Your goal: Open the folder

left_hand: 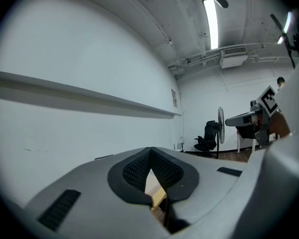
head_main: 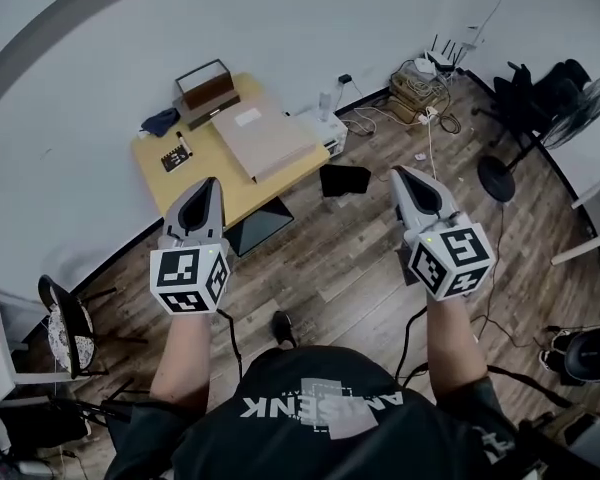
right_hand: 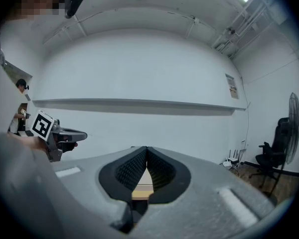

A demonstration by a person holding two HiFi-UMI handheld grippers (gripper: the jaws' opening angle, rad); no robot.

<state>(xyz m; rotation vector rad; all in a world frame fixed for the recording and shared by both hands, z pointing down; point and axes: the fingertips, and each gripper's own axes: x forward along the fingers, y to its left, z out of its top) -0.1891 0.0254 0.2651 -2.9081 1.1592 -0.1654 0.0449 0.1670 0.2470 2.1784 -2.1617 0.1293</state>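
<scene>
Matt card folder [head_main: 267,136], smooth wooden table [head_main: 212,176].

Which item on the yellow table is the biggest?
The tan folder, lying flat on the right side of the yellow table. The brown box, blue cloth and small dark device beside it are all far smaller.

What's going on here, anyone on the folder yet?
Not yet. A person stands on the wood floor with a gripper in each hand. The left gripper and right gripper are both shut and empty, held roughly level out in front. The tan folder lies flat and closed on the yellow table by the wall ahead. Neither gripper touches it, so opening has not begun.
</scene>
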